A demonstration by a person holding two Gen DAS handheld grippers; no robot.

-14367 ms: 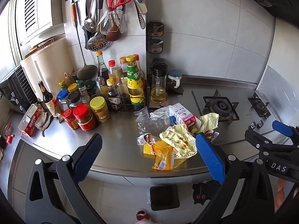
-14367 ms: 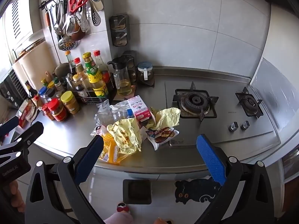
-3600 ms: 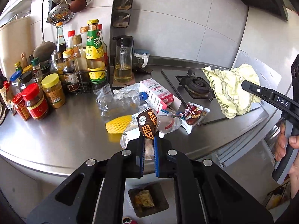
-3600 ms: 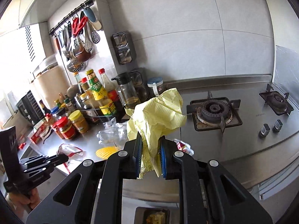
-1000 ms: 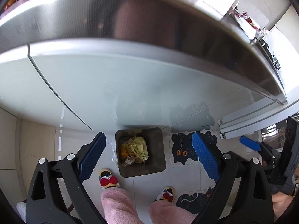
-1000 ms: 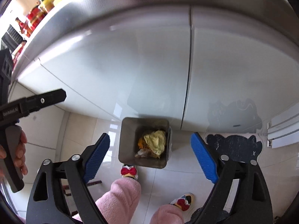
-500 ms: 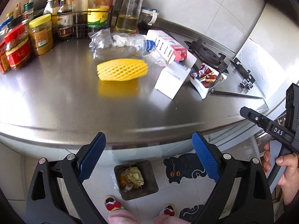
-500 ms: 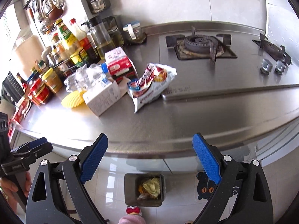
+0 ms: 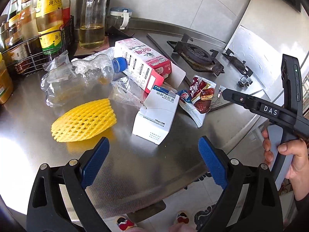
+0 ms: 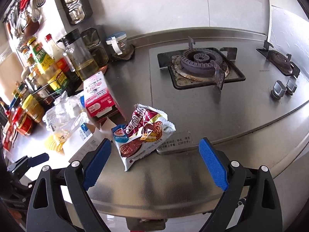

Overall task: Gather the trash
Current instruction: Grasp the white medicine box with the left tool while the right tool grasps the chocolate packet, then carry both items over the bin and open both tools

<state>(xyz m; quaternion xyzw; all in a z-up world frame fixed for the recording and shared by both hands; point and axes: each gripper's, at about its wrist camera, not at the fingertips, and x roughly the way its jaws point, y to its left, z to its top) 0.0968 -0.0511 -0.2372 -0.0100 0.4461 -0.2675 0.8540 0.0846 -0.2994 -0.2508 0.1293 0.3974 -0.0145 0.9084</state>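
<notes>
Left wrist view: my left gripper (image 9: pixel 153 159) spread wide, empty; white cardboard box (image 9: pixel 156 116) just ahead. Right gripper (image 10: pixel 154 161) likewise released, crumpled red-and-silver snack wrapper (image 10: pixel 143 133) ahead, left of centre.

Yellow mesh sleeve (image 9: pixel 85 120), red-white carton (image 9: pixel 142 65), blue-padded tongs (image 9: pixel 153 163).

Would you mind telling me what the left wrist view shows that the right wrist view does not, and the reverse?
Only the left wrist view shows a hand holding the right gripper and the blue bottle cap. Only the right wrist view shows the hanging utensils and both stove knobs. Both show the snack wrapper, white box, pink carton, yellow foam net and oil jug.
</notes>
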